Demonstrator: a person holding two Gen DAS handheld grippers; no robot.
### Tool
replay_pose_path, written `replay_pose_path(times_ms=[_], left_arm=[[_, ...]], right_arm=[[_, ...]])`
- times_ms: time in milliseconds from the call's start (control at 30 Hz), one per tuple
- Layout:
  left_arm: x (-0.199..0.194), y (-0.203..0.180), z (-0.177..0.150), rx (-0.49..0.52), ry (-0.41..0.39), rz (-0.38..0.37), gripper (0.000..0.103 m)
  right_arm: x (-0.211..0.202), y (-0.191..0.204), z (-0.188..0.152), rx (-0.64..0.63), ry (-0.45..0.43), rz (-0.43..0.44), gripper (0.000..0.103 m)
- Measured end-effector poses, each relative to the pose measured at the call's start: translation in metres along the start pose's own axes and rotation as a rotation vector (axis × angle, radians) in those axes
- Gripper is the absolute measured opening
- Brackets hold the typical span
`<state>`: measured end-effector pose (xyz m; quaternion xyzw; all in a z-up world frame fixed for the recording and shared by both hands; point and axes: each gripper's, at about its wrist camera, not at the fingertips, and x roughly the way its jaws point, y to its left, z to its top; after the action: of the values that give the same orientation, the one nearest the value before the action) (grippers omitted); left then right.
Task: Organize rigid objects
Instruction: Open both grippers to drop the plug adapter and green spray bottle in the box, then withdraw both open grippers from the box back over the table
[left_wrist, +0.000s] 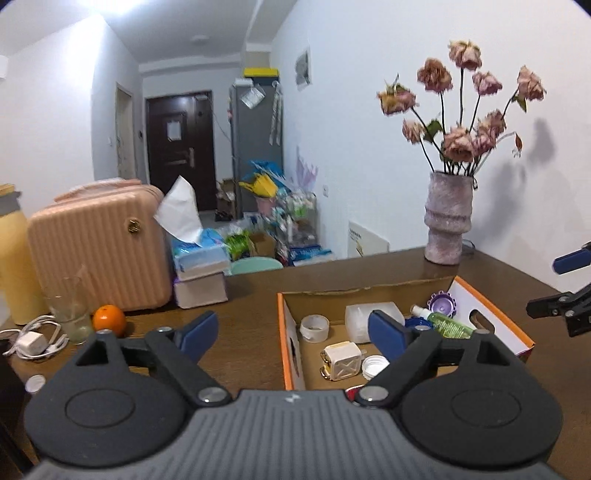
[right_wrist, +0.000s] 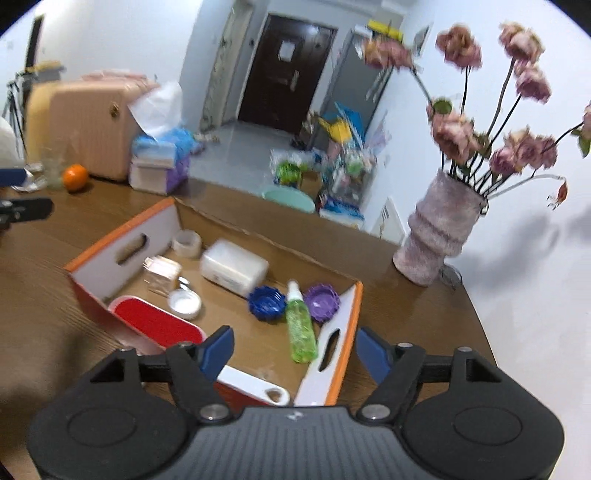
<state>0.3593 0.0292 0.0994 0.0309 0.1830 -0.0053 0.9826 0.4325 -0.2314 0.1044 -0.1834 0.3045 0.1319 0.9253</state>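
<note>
Counter | box near far edge, bottle inside | left tool wide, empty | right tool wide, empty

An open cardboard box sits on the desk. Inside it lie a tape roll, a plastic container, two lids side by side, a spray bottle and a flat case. A vase of flowers stands behind the box to the right. An orange, a glass and a tissue box stand to its left.
</note>
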Motion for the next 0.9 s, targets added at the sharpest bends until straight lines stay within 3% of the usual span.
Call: replay_pose_path(times_ms=[67,333,433,533,767,900], left_arm=[[-0.016,-0.003,-0.005,-0.002,-0.021,0.016,0.093],[-0.098,-0.022,-0.042,0.018,-0.116,-0.003,0.1],[-0.126,-0.028,-0.062,0.022,-0.136,-0.013,0.101],[-0.149,-0.032,-0.083,0.022,-0.155,0.026,0.102],[-0.19,-0.028,-0.129,-0.071,-0.108,0.013,0.102],[-0.196,-0.03,-0.145,-0.048,-0.049,-0.021,0.102]], right_arm=[[-0.018,0.005,-0.008,0.006,-0.052,-0.004,0.085],[-0.086,0.024,-0.054,0.09,-0.227,0.009,0.089],[-0.106,0.034,-0.083,0.118,-0.26,0.014,0.091],[-0.122,0.048,-0.117,0.135,-0.263,0.006,0.093],[-0.163,0.082,-0.193,0.197,-0.291,0.005,0.097],[-0.189,0.088,-0.225,0.235,-0.351,0.008,0.101]])
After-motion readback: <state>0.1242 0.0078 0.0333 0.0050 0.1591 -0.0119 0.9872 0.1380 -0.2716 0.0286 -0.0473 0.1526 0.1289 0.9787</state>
